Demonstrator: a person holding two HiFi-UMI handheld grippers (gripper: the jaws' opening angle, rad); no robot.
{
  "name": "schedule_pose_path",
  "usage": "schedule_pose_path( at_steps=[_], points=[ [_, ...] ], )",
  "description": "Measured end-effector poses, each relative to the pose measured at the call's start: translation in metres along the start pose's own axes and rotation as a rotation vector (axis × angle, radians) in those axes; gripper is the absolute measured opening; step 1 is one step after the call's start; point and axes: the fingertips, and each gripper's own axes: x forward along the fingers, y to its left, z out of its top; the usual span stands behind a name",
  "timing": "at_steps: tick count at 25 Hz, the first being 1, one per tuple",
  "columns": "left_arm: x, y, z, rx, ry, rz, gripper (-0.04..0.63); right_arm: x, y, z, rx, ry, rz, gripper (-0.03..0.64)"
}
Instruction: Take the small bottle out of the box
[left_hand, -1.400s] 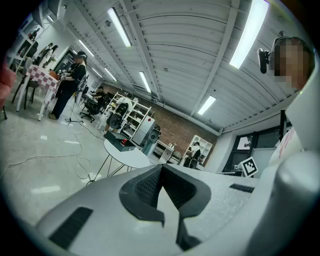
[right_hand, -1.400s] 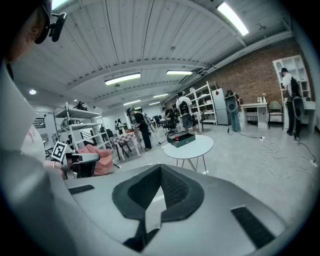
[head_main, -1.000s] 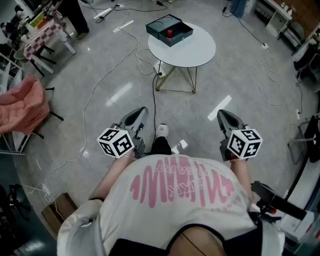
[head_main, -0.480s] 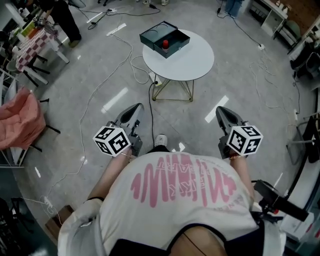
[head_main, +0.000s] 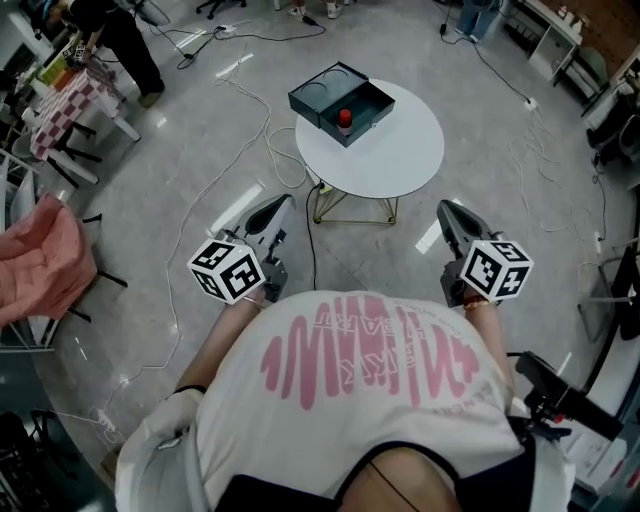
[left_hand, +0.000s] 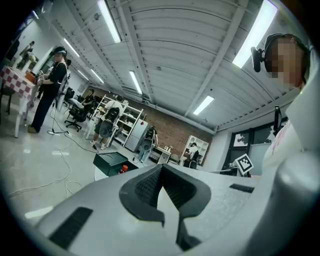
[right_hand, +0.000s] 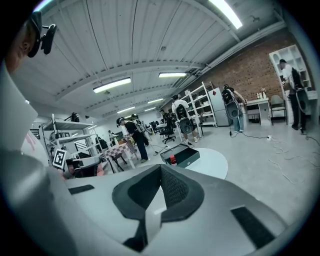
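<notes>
A dark green box (head_main: 340, 100) stands with its lid open at the far left of a round white table (head_main: 400, 160). Inside it stands a small bottle with a red cap (head_main: 345, 120). Both grippers are held low in front of the person, well short of the table. My left gripper (head_main: 279, 205) is shut and holds nothing, and my right gripper (head_main: 446, 209) is shut and empty too. Past the left jaws the left gripper view shows the box (left_hand: 111, 162) and bottle (left_hand: 123, 169). Beyond the right jaws the right gripper view shows the box (right_hand: 183, 155) and bottle (right_hand: 172, 160).
Cables (head_main: 262, 120) trail over the grey floor around the table's thin metal legs (head_main: 352, 206). A pink cloth on a chair (head_main: 45, 265) is at the left. A person (head_main: 120, 40) stands by a checked table (head_main: 75, 100) at the far left. Shelves line the right wall.
The table with the box has come nearer in the head view as the person walks toward it. Both grippers stay shut and keep their places in front of the body.
</notes>
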Motion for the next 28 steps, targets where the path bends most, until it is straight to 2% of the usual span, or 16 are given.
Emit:
schedule_pose_path(
  at_steps=[6,10,16,21,25,28],
  points=[
    [0.033,0.046,0.038,0.008,-0.018,-0.027,0.008,0.062,-0.005,0.026,-0.003,-0.003,-0.003,0.005],
    [0.051,0.055,0.046,0.027,-0.034,-0.105,0.007,0.089,-0.012,0.028,0.003,0.016,-0.004,0.005],
    [0.068,0.063,0.042,-0.010,-0.072,-0.189,0.008,0.113,-0.021,0.020,0.029,0.068,-0.005,0.005],
    [0.088,0.071,0.029,-0.019,-0.030,-0.205,0.008,0.129,-0.033,0.011,0.051,0.117,-0.010,0.005],
    [0.106,0.077,0.021,-0.015,0.002,-0.249,0.008,0.149,-0.043,0.008,0.054,0.157,-0.004,0.005],
    [0.122,0.087,0.010,0.005,0.033,-0.236,0.008,0.167,-0.057,0.007,0.057,0.180,0.011,0.005]
  ],
)
